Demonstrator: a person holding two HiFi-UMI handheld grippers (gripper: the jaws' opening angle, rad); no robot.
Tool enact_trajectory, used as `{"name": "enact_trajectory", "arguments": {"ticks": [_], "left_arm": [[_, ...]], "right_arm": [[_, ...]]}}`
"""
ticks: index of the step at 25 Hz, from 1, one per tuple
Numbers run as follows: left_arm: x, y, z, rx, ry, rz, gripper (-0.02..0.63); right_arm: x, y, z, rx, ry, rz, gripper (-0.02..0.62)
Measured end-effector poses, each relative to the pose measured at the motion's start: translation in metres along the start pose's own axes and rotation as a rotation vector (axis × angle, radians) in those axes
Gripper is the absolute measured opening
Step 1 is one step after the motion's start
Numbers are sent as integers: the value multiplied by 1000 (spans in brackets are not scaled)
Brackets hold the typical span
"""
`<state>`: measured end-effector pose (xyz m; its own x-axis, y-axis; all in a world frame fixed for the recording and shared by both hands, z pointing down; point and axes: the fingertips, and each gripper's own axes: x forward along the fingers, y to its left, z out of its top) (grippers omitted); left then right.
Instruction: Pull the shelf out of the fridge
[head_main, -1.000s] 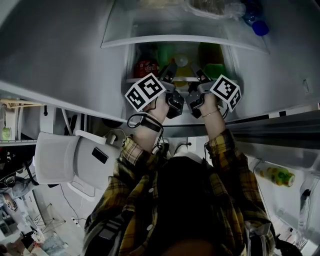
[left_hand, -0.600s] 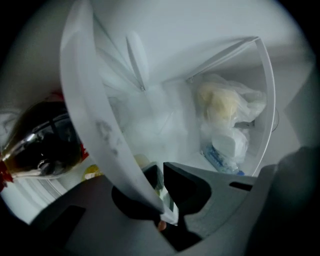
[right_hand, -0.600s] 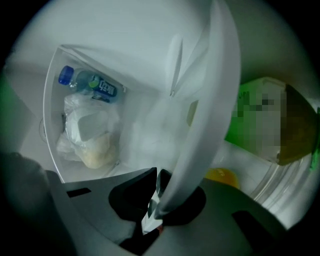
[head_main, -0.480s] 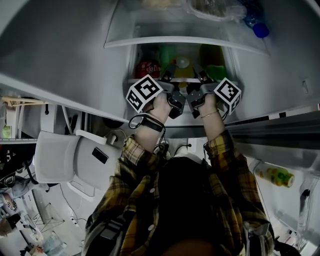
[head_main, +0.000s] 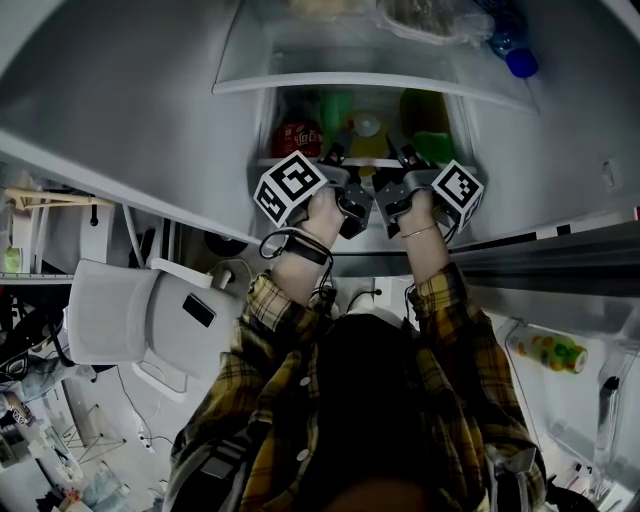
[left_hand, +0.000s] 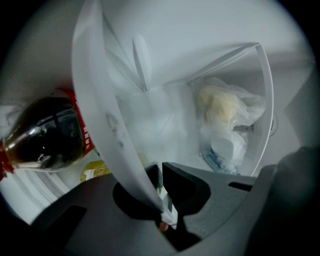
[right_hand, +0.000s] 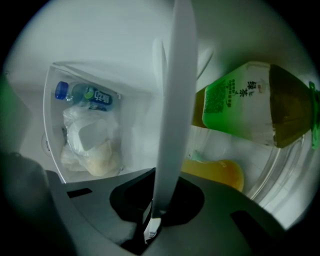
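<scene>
The fridge shelf (head_main: 368, 161) is a clear pane with a white front strip, seen below the upper shelf in the head view. My left gripper (head_main: 336, 156) and right gripper (head_main: 404, 157) reach level to that strip, side by side. In the left gripper view the strip (left_hand: 102, 115) slants down between the dark jaws of the left gripper (left_hand: 160, 172). In the right gripper view the strip (right_hand: 175, 100) stands upright in the jaws of the right gripper (right_hand: 161, 186). Both pairs of jaws have just been closing on the strip and now pinch it.
On the shelf lie a cola bottle (left_hand: 45, 137), a green tea bottle (right_hand: 250, 107) and a yellow pack (right_hand: 217, 175). Under it sit a bagged food parcel (left_hand: 227, 112) and a blue-capped bottle (right_hand: 82, 92). An upper shelf (head_main: 360, 82) hangs close above. A white chair (head_main: 130, 320) stands lower left.
Both grippers' jaws have closed onto the shelf's front strip and both wrists have rolled a little. The hands have stayed in place.
</scene>
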<state>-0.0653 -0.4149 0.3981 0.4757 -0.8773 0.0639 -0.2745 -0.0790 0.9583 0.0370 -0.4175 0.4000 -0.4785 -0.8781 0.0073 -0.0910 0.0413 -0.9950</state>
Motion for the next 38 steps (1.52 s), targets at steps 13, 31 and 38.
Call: {"name": "enact_trajectory", "arguments": {"ticks": [13,31,38], "left_arm": [[-14,-1,-11,0,4,-7,38],[-44,-5,-27,-12,7,-28,38],[-55,-5,-36,-16,8,-31,37]], "right_arm": [[-17,0,-7,5,7,5,29],[-47,1,-23,-15,5,10,29],[-59,3,-28,-17,13,30,29]]}}
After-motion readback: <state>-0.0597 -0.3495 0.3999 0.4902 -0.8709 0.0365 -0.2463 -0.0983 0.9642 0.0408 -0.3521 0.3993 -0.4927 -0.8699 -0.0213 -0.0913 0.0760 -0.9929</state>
